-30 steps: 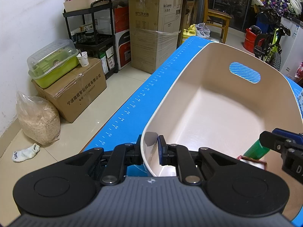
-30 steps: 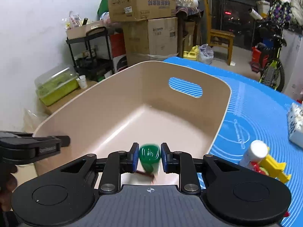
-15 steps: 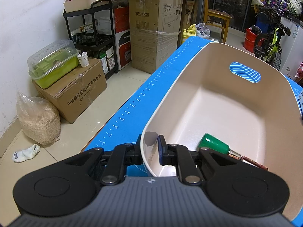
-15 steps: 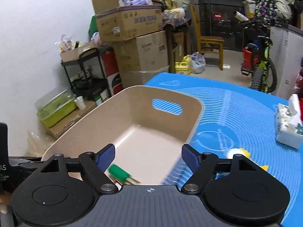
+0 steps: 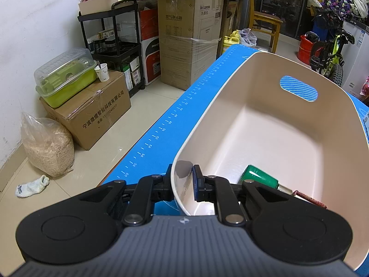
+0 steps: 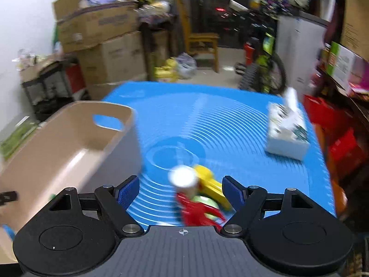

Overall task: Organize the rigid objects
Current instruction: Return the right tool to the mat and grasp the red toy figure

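Around the blue mat [image 6: 230, 124] the room is crowded: stacked cardboard boxes [image 5: 189, 37] at 12 o'clock in the left wrist view, a black shelf cart [image 5: 115, 46] at 11 o'clock, a green lidded container [image 5: 65, 76] on a carton at 9 o'clock, and a bag of grain [image 5: 47, 147] with a white sock [image 5: 32, 185] on the floor. In the right wrist view (it is blurred) a tissue box [image 6: 287, 131] lies on the mat at 2 o'clock, well apart from the beige bin [image 6: 57, 152] at 9 o'clock. The left gripper [image 5: 183, 180] is clamped on the near wall of the bin [image 5: 230, 106], one finger outside and one inside. The green-handled tool [image 5: 263, 179] lies on the bin floor at the near end, at 4 o'clock in the left view, its handle glossy green and a reddish-brown part beyond a metal neck. The right gripper [image 6: 181, 190] has its jaws wide apart, having just been opening, and nothing is pressed between them; under the gap, on the mat, lie a white-capped bottle [image 6: 184, 180], a yellow toy piece [image 6: 209, 184] and a red toy piece [image 6: 198, 210], touching each other.
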Tool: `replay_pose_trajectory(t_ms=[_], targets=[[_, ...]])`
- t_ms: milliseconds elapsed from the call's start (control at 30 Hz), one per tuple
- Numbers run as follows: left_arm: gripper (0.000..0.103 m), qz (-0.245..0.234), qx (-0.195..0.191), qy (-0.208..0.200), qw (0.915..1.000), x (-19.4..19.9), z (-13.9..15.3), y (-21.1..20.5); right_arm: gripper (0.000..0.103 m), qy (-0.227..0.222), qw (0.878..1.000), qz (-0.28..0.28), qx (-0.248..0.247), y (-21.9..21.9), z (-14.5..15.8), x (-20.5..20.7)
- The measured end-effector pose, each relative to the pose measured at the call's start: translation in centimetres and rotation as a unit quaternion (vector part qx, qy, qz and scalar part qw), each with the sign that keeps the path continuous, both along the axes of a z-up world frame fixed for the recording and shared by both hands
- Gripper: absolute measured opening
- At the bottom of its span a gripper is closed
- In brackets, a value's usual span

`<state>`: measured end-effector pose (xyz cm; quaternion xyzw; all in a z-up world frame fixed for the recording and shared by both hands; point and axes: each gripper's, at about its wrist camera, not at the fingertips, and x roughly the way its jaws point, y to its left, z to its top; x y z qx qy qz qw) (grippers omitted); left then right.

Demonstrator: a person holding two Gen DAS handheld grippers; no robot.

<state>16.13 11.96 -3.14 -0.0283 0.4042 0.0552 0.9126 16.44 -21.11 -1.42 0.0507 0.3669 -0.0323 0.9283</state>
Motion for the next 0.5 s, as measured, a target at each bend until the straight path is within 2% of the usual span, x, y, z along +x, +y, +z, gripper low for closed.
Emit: replay_pose_trajectory(t_ms=[167, 500], targets=[[0.017, 0.0, 0.0, 0.0, 1.0, 0.0, 0.0, 0.0, 0.082, 0.035, 0.999, -0.025, 0.003, -1.8, -2.4, 0.5], [0.017, 0.0, 0.0, 0.0, 1.0, 0.0, 0.0, -0.1, 0.082, 0.067, 0.997, 0.017, -0.02, -1.0, -5.6, 1.4]])
